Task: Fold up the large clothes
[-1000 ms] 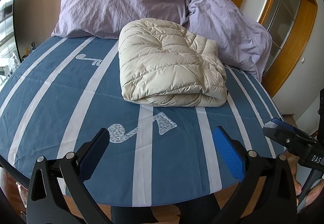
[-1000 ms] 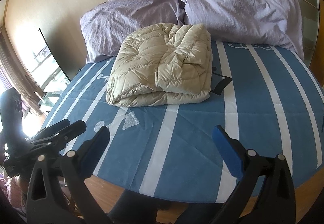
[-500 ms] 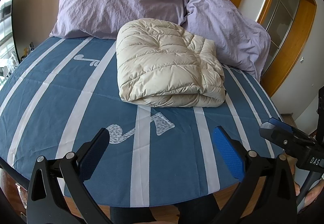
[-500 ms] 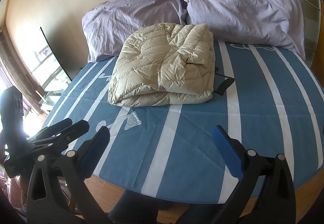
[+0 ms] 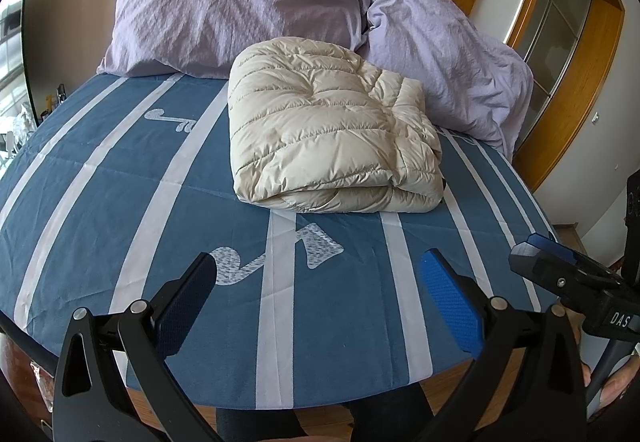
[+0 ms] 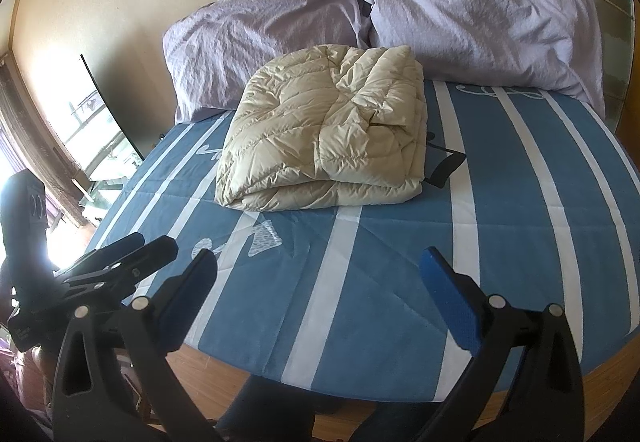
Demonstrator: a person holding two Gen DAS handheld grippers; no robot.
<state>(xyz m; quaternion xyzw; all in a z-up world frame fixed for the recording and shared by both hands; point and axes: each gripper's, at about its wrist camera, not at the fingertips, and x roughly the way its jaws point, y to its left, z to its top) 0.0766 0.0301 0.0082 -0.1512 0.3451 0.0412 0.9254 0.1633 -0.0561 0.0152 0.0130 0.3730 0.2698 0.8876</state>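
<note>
A cream puffer jacket (image 5: 328, 130) lies folded into a thick bundle on the blue striped bedspread (image 5: 120, 194), near the pillows. It also shows in the right wrist view (image 6: 328, 138), with a black strap (image 6: 444, 166) sticking out at its right side. My left gripper (image 5: 320, 282) is open and empty, held back over the bed's near edge. My right gripper (image 6: 320, 278) is open and empty too, also back from the jacket. Each gripper shows at the side of the other's view.
Two lilac pillows (image 5: 240, 2) (image 5: 444, 54) lean against the wall behind the jacket. A wooden frame with glass (image 5: 560, 42) stands at the right. A dark screen (image 6: 112, 106) and a window are at the left. The bed's wooden edge (image 6: 400, 414) is just below the grippers.
Both grippers have drifted slightly, so the jacket sits a little differently in the views. The jacket has not moved and both grippers stay open.
</note>
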